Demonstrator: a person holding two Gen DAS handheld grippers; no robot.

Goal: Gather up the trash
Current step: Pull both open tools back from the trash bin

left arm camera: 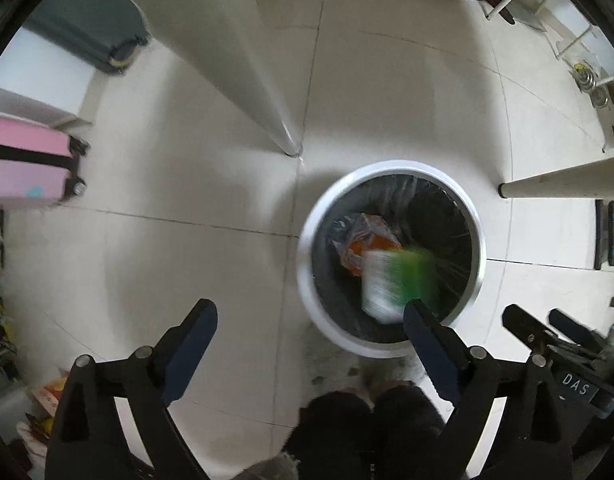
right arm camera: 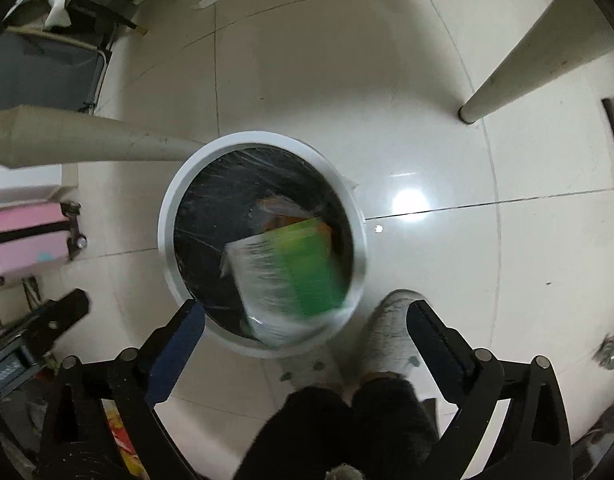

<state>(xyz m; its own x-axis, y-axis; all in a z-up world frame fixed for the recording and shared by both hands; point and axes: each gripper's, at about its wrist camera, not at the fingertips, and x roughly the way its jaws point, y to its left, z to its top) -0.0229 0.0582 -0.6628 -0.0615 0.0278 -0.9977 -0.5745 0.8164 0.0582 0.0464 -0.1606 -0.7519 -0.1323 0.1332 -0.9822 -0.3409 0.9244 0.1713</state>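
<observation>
Right wrist view: my right tool (right arm camera: 305,312) wide open, empty, above bin (right arm camera: 169,216); green-white packet (right arm camera: 291,280) blurred just ahead over bin mouth, seemingly dropping in; left tool (left arm camera: 311,316) also open, empty

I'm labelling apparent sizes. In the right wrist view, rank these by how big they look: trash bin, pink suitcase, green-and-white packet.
1. trash bin
2. green-and-white packet, though blurred and perhaps nearer the camera
3. pink suitcase, partly cut off

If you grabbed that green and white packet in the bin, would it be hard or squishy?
Probably squishy: the green and white packet looks like thin, shiny wrapper. Likely light, since it sits high over the bin's rim. Its glossy film might slip between fingers. It is blurred, so I'm unsure.
</observation>
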